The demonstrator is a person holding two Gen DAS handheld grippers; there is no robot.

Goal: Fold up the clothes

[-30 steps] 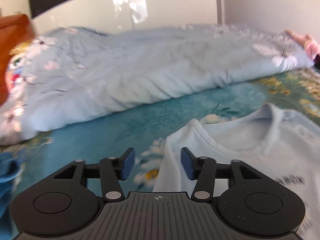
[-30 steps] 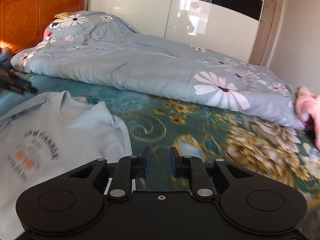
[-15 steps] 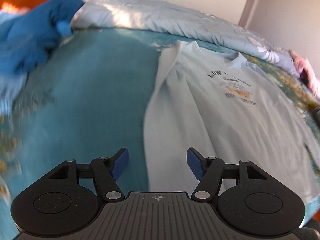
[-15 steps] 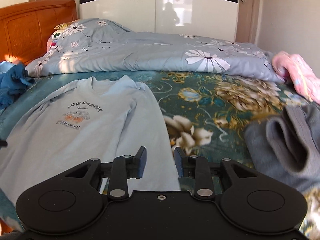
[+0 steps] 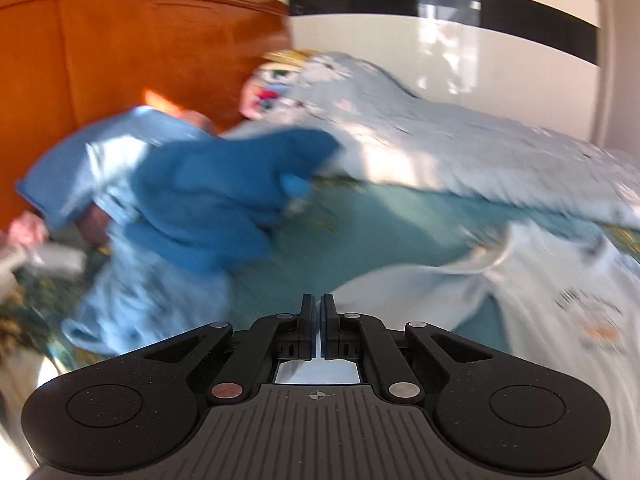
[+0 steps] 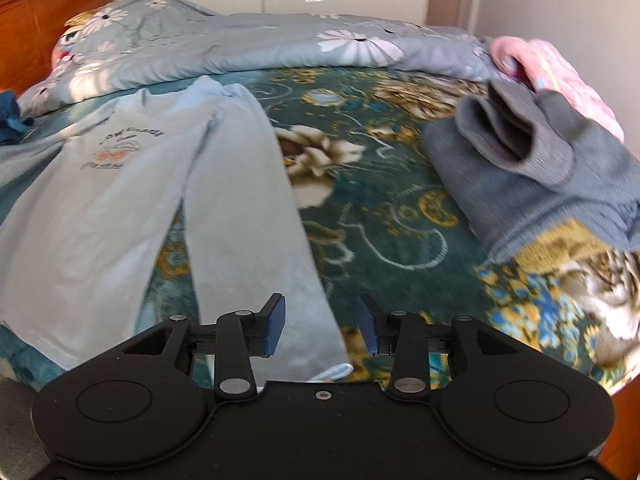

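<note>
A light blue long-sleeved shirt [image 6: 112, 184] with a chest print lies face up on the floral bedspread [image 6: 384, 216]. Its right sleeve [image 6: 248, 200] runs down to my right gripper [image 6: 322, 326], which stands open with the sleeve's end between and under its fingers. In the left wrist view the shirt [image 5: 560, 292] lies at the right, blurred. Its other sleeve [image 5: 404, 292] leads in to my left gripper [image 5: 317, 320], whose jaws are shut with pale fabric showing in and behind the gap.
A folded grey garment [image 6: 540, 176] and a pink one [image 6: 552, 64] lie at the right. A rumpled flowered duvet [image 6: 240, 48] runs along the back. Dark blue clothing [image 5: 208, 200] and pale blue clothing [image 5: 132, 292] are piled by the wooden headboard [image 5: 120, 60].
My left gripper has gone from open to shut on the sleeve, and its view has swung toward the headboard. My right gripper has opened wider and sits at the other sleeve's end.
</note>
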